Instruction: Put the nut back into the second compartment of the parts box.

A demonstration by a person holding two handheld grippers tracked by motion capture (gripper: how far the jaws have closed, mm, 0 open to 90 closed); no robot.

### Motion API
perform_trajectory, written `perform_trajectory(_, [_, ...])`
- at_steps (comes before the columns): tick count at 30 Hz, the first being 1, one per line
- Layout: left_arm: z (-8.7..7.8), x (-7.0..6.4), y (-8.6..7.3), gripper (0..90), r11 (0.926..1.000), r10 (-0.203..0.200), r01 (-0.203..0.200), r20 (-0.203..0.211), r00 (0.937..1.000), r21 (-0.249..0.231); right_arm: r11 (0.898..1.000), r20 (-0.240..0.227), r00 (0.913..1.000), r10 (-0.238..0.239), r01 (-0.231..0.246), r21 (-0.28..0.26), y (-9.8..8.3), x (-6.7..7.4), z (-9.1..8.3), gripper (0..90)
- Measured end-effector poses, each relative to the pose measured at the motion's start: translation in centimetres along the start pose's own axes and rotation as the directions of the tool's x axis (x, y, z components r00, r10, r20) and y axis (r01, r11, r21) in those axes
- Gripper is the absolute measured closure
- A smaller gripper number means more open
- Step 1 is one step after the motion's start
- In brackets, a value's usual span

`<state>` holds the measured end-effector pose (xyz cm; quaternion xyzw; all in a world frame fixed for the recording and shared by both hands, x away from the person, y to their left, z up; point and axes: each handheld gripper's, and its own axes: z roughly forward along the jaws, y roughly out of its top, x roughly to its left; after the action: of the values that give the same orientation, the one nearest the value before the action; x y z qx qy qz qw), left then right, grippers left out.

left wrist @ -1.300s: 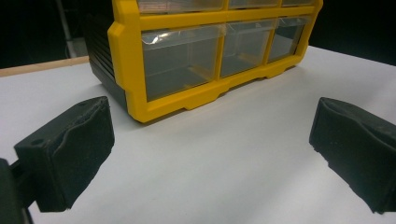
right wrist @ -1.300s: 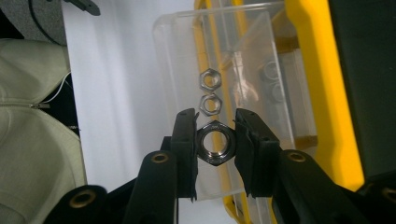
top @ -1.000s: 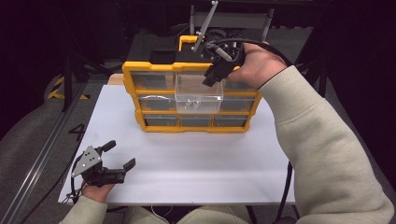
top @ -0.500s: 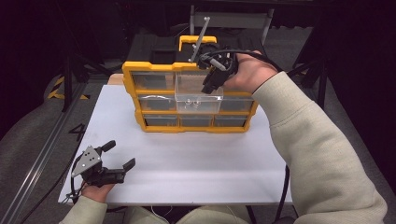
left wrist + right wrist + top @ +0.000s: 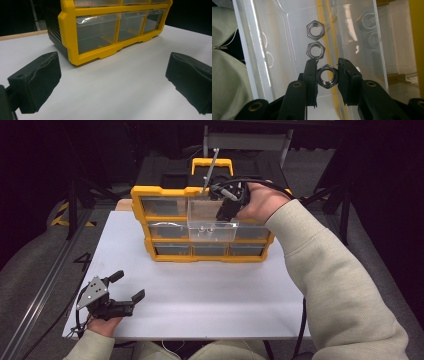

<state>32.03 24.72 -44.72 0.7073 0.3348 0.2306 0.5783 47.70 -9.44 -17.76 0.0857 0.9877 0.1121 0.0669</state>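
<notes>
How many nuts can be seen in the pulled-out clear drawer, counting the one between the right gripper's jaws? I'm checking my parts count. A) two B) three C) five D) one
B: the right gripper view shows the right gripper closed on one nut, with a second nut and a third nut lying in line beyond it in the clear drawer.

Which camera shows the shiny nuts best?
The right gripper view: three nuts lie close up in the clear drawer, one between the claw. The high view shows tiny specks; the left gripper view shows no nuts.
</notes>
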Motion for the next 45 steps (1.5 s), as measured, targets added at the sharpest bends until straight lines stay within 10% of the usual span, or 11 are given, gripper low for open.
perform_trajectory(17, [-0.2, 0.1, -0.1, 0.7, 0.9999, -0.011, 0.011, 0.001, 0.9999, -0.004, 1.000, -0.072, 0.9974, -0.005, 0.005, -0.002, 0.0, -1.0, 0.7, 68.8])
perform_trajectory(25, [-0.3, 0.1, -0.1, 0.7, 0.9999, -0.011, 0.011, -0.001, 0.9999, -0.001, 0.998, -0.020, 0.9997, -0.013, 0.012, -0.057, -0.6, -0.4, -0.8, 64.9])
perform_trajectory(30, [-0.2, 0.0, -0.1, 0.7, 1.0000, -0.007, 0.007, -0.001, 1.0000, 0.000, 0.984, 0.066, 0.9978, 0.003, 0.009, -0.180, -2.3, 0.4, -3.0, 55.4])
perform_trajectory(34, [-0.4, 0.0, -0.1, 0.8, 0.9999, -0.012, 0.012, -0.009, 0.9999, -0.002, 0.954, 0.116, 0.9927, 0.034, 0.003, -0.299, -4.1, 1.2, -4.1, 43.3])
perform_trajectory(38, [-0.2, -0.1, 0.0, 0.8, 1.0000, -0.004, 0.004, -0.005, 1.0000, -0.003, 0.867, 0.148, 0.9832, 0.107, -0.020, -0.498, -7.8, 2.8, -4.2, 27.2])
perform_trajectory(40, [-0.2, -0.1, 0.0, 0.8, 1.0000, -0.005, 0.005, -0.004, 1.0000, -0.004, 0.854, 0.151, 0.9816, 0.117, -0.022, -0.520, -8.4, 3.1, -4.0, 23.2])
perform_trajectory(45, [-0.3, 0.0, 0.0, 0.8, 1.0000, -0.005, 0.005, -0.005, 1.0000, -0.003, 0.715, 0.172, 0.9565, 0.235, -0.050, -0.697, -14.9, 6.4, 0.1, 12.9])
